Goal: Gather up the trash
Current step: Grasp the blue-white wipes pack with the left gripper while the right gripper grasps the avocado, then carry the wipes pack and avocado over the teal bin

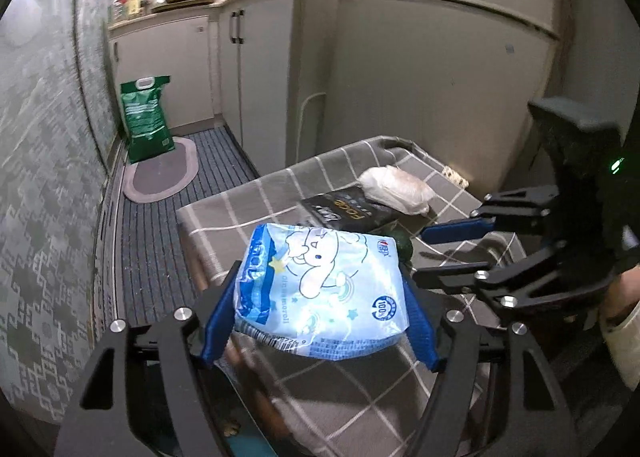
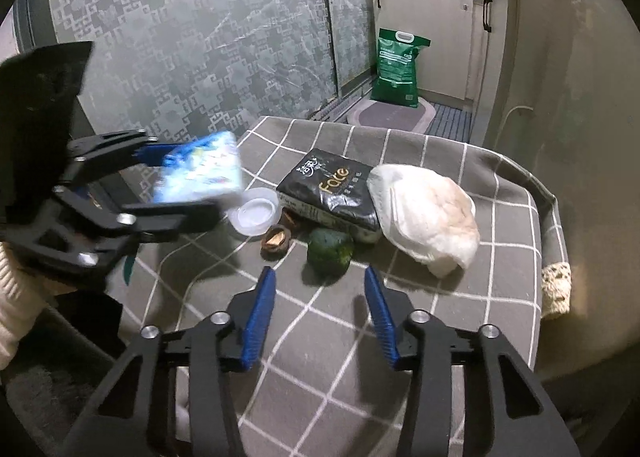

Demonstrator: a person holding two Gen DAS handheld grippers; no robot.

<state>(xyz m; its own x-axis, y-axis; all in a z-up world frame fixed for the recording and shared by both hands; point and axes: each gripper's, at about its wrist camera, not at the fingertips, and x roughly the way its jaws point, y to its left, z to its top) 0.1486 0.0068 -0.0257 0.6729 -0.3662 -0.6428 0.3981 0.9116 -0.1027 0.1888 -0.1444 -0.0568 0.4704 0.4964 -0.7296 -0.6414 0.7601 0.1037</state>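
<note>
Firmly clamped between the blue ribbed pads of the left tool (image 1: 320, 309) sits a soft pale-blue tissue pack (image 1: 320, 289), a crinkly plastic pouch printed with a white cartoon dog and stars. It is lifted clear of the desk (image 1: 280, 185); in the right wrist view the same pack appears blurred at about 9 o'clock.

No earlier picture is at hand for the right tool (image 2: 320, 297); its two blue pads stand apart with nothing between them, released over the checked cloth. Just beyond its tips, at 12 o'clock, lies a dark green rounded lump (image 2: 330, 251) with a rough, matte skin. At 11 o'clock from it rests a brown broken nutshell (image 2: 276, 241), hollow side up, with a paler piece inside. Further on at 11 o'clock stands a small clear plastic cup (image 2: 254, 215), round, shallow and translucent; what it holds cannot be told. Behind the lump lies a glossy black tissue pack (image 2: 332, 193) with gold lettering, a soft rectangular brick. Touching its right end is a crumpled white plastic bag (image 2: 424, 217), bulging, with something pinkish inside.

All these rest on the desk, draped in grey fabric with a pale grid. On the floor at 1 o'clock stands a green sack (image 2: 398, 69) with a cut-out handle.
</note>
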